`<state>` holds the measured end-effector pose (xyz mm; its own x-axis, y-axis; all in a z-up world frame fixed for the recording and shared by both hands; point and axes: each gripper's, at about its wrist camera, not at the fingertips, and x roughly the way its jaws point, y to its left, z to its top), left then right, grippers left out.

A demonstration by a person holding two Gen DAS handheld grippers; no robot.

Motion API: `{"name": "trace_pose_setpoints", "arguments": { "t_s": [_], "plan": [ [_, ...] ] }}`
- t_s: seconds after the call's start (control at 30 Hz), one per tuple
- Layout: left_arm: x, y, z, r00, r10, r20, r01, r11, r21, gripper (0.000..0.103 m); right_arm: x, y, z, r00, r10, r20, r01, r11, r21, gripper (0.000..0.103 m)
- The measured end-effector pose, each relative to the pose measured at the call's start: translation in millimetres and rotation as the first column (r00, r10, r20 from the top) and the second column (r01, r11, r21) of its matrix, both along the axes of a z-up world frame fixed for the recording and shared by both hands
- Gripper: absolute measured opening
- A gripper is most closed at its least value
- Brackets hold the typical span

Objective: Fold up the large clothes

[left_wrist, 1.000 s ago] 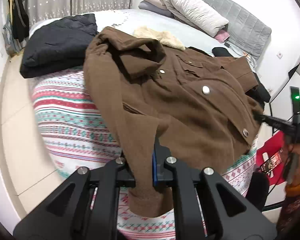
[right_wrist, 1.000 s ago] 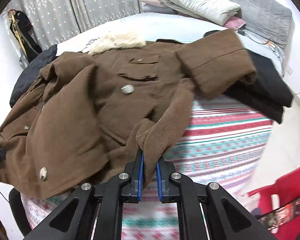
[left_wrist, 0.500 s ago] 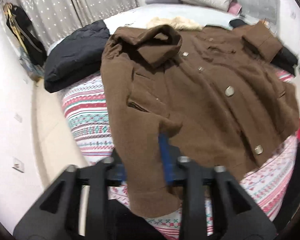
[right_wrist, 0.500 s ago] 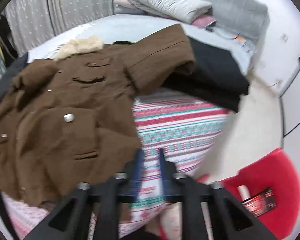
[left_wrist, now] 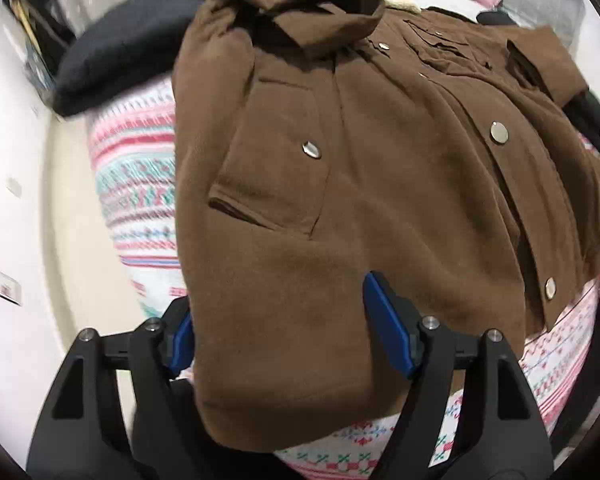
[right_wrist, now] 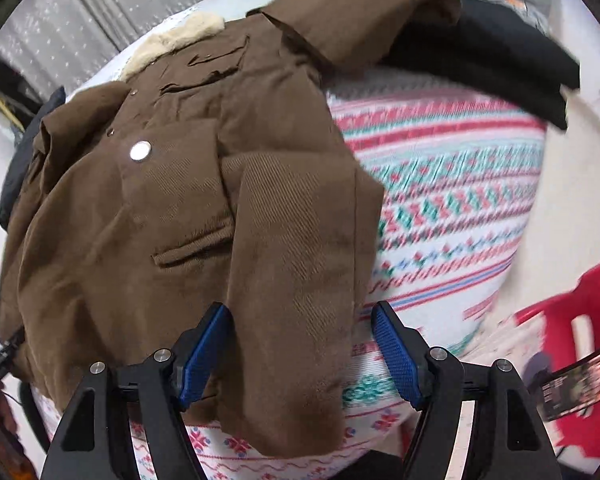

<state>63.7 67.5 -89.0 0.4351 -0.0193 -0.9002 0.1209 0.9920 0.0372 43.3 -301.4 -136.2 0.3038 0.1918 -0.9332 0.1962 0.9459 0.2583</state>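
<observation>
My left gripper [left_wrist: 288, 332] points steeply down at the near edge of the bed [left_wrist: 132, 184], and its jaws are opening: the blue pads [left_wrist: 388, 332] stand wide apart and released. The near left hem of the brown coat [left_wrist: 340, 184] hangs between them, draped over the left pad so that only a sliver of blue shows there; the right pad stands clear on the cloth's right side, not pressing it.

My right gripper [right_wrist: 300, 356] is in the same posture over the coat's [right_wrist: 160, 216] near right corner. Its jaws are opening too, released, with a folded flap of coat hanging down between the pads [right_wrist: 396, 356]. The left pad lies just beside the flap's edge; the right pad is apart from it, over the patterned bedspread [right_wrist: 452, 200].

The coat lies spread front-up on the bed, its hem toward me and draping over the near edge. In the left view, a slanted pocket sits just beyond the jaws, then metal snaps [left_wrist: 499, 133] up the front. Farther off, both sleeves are folded in over the chest, and the pale fleece collar [right_wrist: 172, 48] is at the far end.

A dark garment [left_wrist: 132, 40] lies far left, beside the coat. Another black garment [right_wrist: 484, 60] lies far right, partly under the coat's folded sleeve. A red chair [right_wrist: 568, 320] stands near right on the floor.
</observation>
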Motion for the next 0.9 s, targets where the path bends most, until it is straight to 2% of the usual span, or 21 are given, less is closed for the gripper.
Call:
{"name": "trace_pose_setpoints", "arguments": {
  "t_s": [0.07,0.1,0.13,0.17,0.23,0.3,0.33,0.4,0.43,0.53,0.57,0.6,0.63,0.67,0.7,0.77,0.8,0.83,0.87,0.9],
  "plan": [
    [0,5,-3,1.0,0.0,-0.007,-0.001,0.998,-0.069,0.07,-4,-1,-4,0.999,-0.027,0.017,0.026,0.999,0.042,0.074],
    [-2,7,-2,1.0,-0.009,0.002,0.009,0.996,-0.094,0.051,-6,1,-3,0.999,-0.027,0.028,0.026,0.999,0.047,0.06],
    [-3,8,0,1.0,-0.006,0.014,0.008,0.995,-0.1,0.02,-7,3,-2,0.999,-0.013,0.038,0.011,0.998,0.062,0.044],
    [-5,12,5,0.999,0.009,0.031,-0.006,0.993,-0.118,0.011,-8,8,0,0.999,0.016,0.045,-0.021,0.994,0.106,0.015],
    [-8,25,21,0.997,0.038,0.061,-0.025,0.979,-0.205,0.009,-10,12,8,0.998,0.025,0.059,-0.032,0.994,0.107,0.01],
    [-16,39,48,0.99,0.058,0.128,-0.025,0.969,-0.245,0.009,-15,10,26,0.995,0.02,0.094,-0.03,0.995,0.097,0.007],
    [-18,45,57,0.988,0.063,0.141,-0.023,0.963,-0.268,0.009,-17,7,38,0.993,0.018,0.118,-0.029,0.995,0.096,0.007],
    [-24,68,83,0.984,0.08,0.159,-0.017,0.931,-0.364,0.009,-25,-6,67,0.982,0.009,0.188,-0.026,0.996,0.091,0.007],
    [-26,76,92,0.982,0.087,0.167,-0.016,0.923,-0.383,0.009,-30,-16,86,0.975,-0.007,0.221,-0.016,0.995,0.102,0.007],
    [-32,102,106,0.987,0.088,0.136,-0.012,0.876,-0.481,0.009,-39,-42,114,0.967,-0.055,0.248,0.002,0.978,0.209,0.007],
    [-30,105,103,0.989,0.094,0.115,-0.028,0.88,-0.474,0.009,-43,-48,118,0.967,-0.064,0.246,0.006,0.973,0.229,0.007],
    [-28,105,95,0.991,0.097,0.094,-0.05,0.909,-0.413,0.012,-45,-51,119,0.969,-0.062,0.238,0.008,0.975,0.222,0.007],
    [-25,99,82,0.994,0.079,0.069,-0.054,0.95,-0.307,0.017,-45,-51,114,0.976,-0.04,0.212,0.0,0.982,0.189,0.008],
    [-23,92,69,0.997,0.069,0.045,-0.058,0.976,-0.212,0.02,-40,-45,106,0.983,-0.015,0.182,-0.009,0.991,0.135,0.011],
    [-26,86,55,0.997,0.068,0.021,-0.066,0.992,-0.104,0.02,-39,-41,98,0.989,0.003,0.148,-0.013,0.998,0.063,0.016],
    [-38,79,47,0.999,0.022,0.033,-0.022,1.0,-0.006,0.023,-39,-32,83,0.997,0.02,0.077,-0.014,0.997,-0.077,0.02],
    [-46,75,48,0.998,-0.018,0.054,0.018,1.0,0.0,0.033,-42,-29,81,0.998,0.024,0.065,-0.017,0.993,-0.116,0.021],
    [-53,72,51,0.996,-0.055,0.075,0.057,0.998,-0.02,0.051,-47,-27,81,0.997,0.031,0.067,-0.021,0.989,-0.147,0.022],
    [-63,67,55,0.99,-0.105,0.099,0.111,0.992,-0.054,0.061,-53,-24,86,0.995,0.043,0.089,-0.028,0.986,-0.162,0.027],
    [-68,63,57,0.983,-0.147,0.112,0.155,0.985,-0.073,0.072,-57,-21,90,0.992,0.058,0.109,-0.04,0.987,-0.153,0.037]
  ]
}}
